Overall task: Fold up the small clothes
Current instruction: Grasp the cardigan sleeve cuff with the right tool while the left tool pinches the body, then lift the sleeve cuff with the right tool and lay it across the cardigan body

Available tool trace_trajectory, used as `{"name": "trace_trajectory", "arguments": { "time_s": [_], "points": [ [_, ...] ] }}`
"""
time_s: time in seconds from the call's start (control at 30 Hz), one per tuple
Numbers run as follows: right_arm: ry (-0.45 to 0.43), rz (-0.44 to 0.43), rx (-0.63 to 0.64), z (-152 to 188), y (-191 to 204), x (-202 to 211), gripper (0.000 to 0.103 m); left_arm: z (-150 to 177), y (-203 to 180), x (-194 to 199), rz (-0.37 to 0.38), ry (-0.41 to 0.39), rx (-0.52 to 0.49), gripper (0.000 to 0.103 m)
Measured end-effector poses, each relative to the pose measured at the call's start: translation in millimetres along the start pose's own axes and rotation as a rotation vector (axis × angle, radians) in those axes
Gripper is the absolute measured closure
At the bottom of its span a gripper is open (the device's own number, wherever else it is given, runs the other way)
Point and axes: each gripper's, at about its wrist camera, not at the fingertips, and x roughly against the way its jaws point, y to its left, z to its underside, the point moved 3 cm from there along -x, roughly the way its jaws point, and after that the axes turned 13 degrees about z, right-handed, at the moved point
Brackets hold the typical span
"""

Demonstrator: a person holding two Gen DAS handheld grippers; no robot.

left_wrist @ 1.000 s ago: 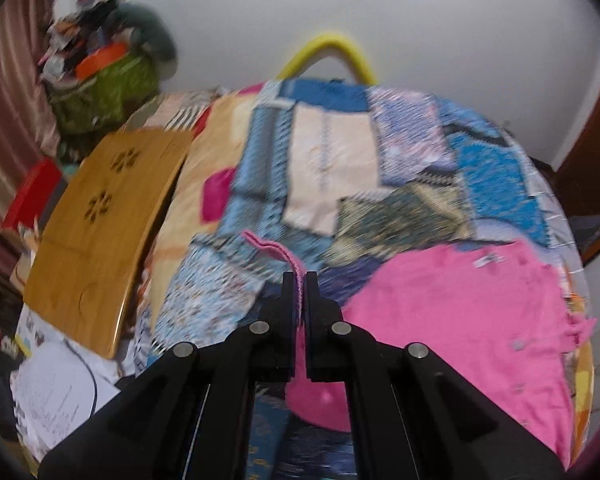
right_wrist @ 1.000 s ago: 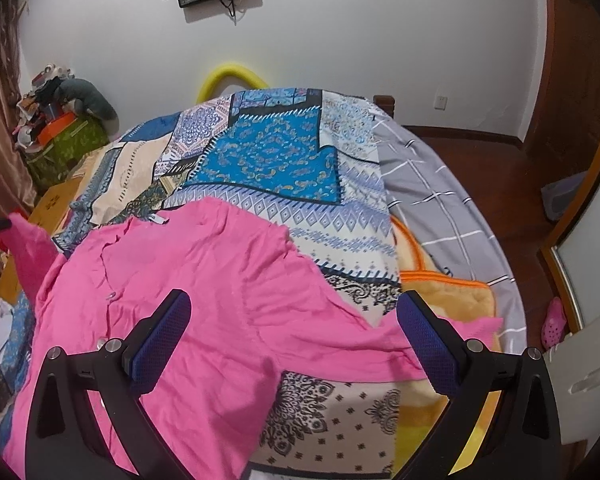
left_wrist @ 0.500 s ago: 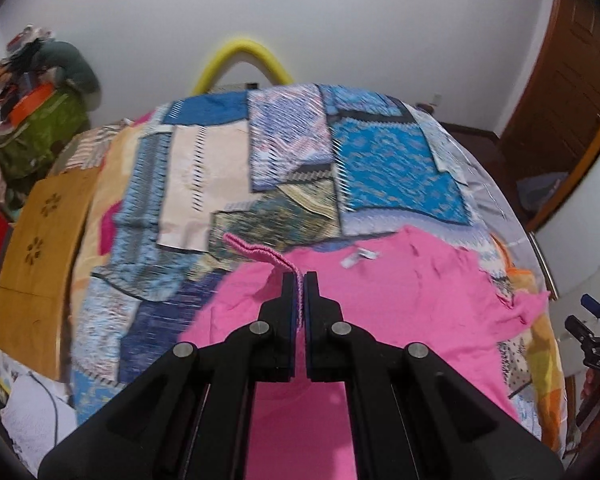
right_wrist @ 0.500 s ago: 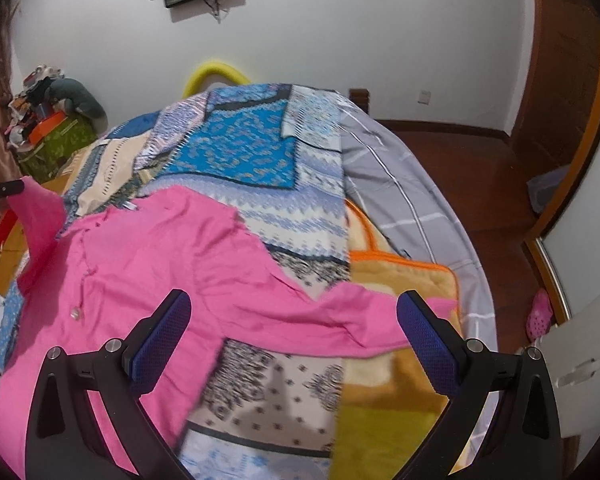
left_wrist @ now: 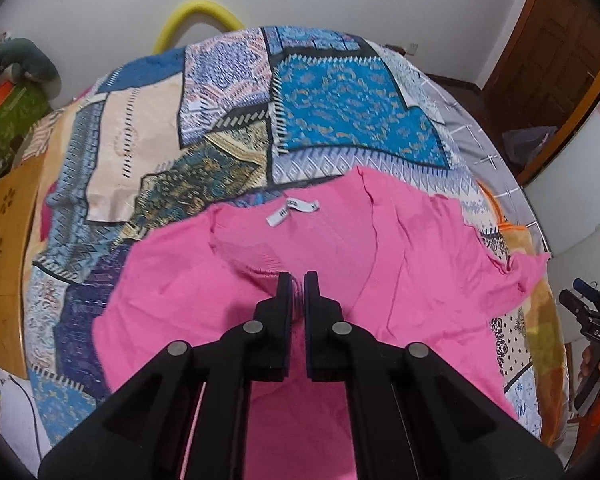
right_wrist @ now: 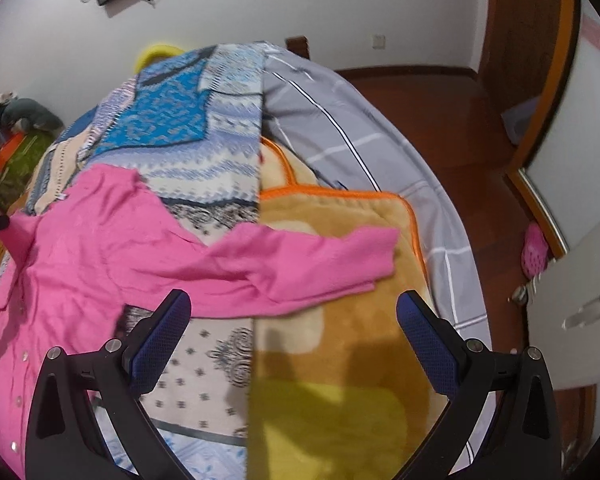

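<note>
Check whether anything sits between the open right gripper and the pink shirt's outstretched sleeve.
Nothing visible does. The right gripper hangs open just short of the pink shirt's sleeve, with only patchwork bedspread and tan blanket beneath.

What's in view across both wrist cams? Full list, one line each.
shirt: 1, pink, spread on the bed, one sleeve stretched out to the side
neck label: 1, white, at the shirt collar
bedspread: 1, blue patchwork, under the shirt
blanket: 1, tan and yellow with orange trim, beside the bedspread
sheet: 1, grey striped, bed edge
board: 1, wooden, beside the bed
hoop: 1, yellow, behind the bed
slipper: 1, pink, on the floor
left tool: shut on shirt fabric
right tool: open, above the sleeve
</note>
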Motion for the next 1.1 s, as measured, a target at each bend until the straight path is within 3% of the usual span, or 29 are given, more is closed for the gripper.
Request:
{"name": "trace_trajectory", "arguments": {
  "time_s": [0.17,0.23,0.3,0.5,0.73,0.97,1.1],
  "points": [
    [0.026,-0.010,-0.037,3.1,-8.8,-13.3,0.005,0.0,-1.6,-7.6,-0.008,0.008,-0.002,0.084],
    [0.035,-0.021,-0.054,2.5,-11.0,-19.3,0.009,-0.6,-0.3,-4.2,-0.009,-0.002,-0.006,0.065],
    [0.045,-0.027,-0.072,2.1,-12.9,-25.8,0.015,-1.4,-1.0,2.2,-0.011,-0.028,-0.016,0.055],
    [0.081,-0.051,-0.129,0.5,-17.0,-46.5,0.030,-4.7,3.6,32.4,-0.059,-0.108,-0.074,0.037],
    [0.123,-0.056,-0.205,4.8,-23.4,-69.7,0.053,1.8,37.7,50.1,-0.156,-0.122,-0.069,0.032],
    [0.086,-0.053,-0.197,1.9,-26.1,-64.2,0.090,12.8,80.2,35.7,-0.189,-0.064,0.031,0.032],
    [0.051,-0.062,-0.198,-3.4,-25.8,-54.0,0.094,20.4,88.2,13.3,-0.187,-0.004,0.057,0.032]
  ]
}}
